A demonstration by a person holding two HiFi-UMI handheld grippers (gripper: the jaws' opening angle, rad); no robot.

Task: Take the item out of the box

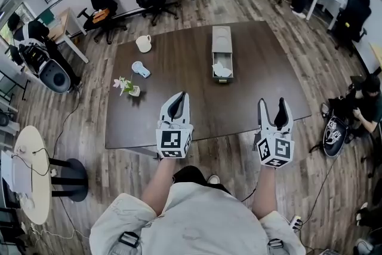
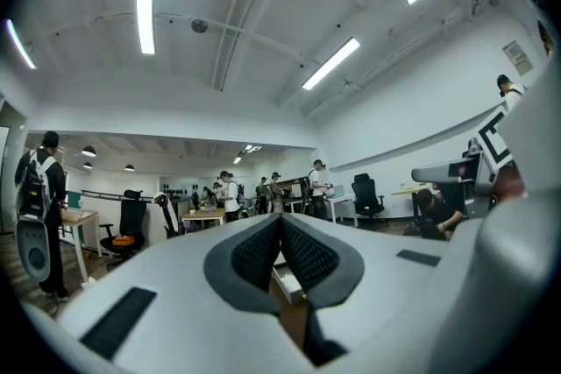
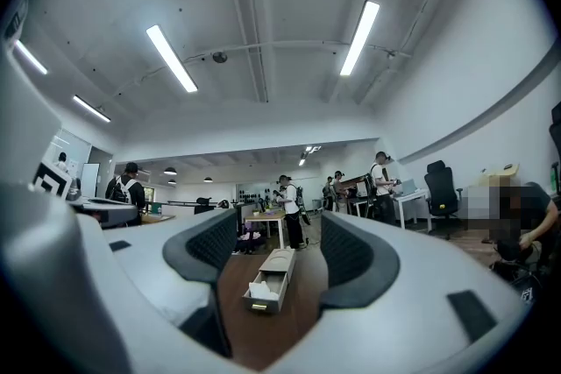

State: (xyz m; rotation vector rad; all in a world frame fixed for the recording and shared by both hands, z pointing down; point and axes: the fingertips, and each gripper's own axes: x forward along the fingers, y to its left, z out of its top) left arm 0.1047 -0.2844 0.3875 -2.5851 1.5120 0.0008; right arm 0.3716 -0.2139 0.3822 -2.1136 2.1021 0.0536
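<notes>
Both empty: left gripper (image 1: 177, 98) clenched, right gripper (image 1: 274, 104) released. Box (image 1: 221, 45) lies at the right one's 11 o'clock, long axis 12-to-6.

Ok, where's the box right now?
In the head view the box sits on the table, right of centre toward the far edge, drawer open toward the person, the mug to its left.

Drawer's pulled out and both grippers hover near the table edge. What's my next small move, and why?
Probably advance the right gripper toward the white item in the open drawer. Its jaws stand apart and frame the drawer, while the left gripper is shut; both hang well short of it.
</notes>
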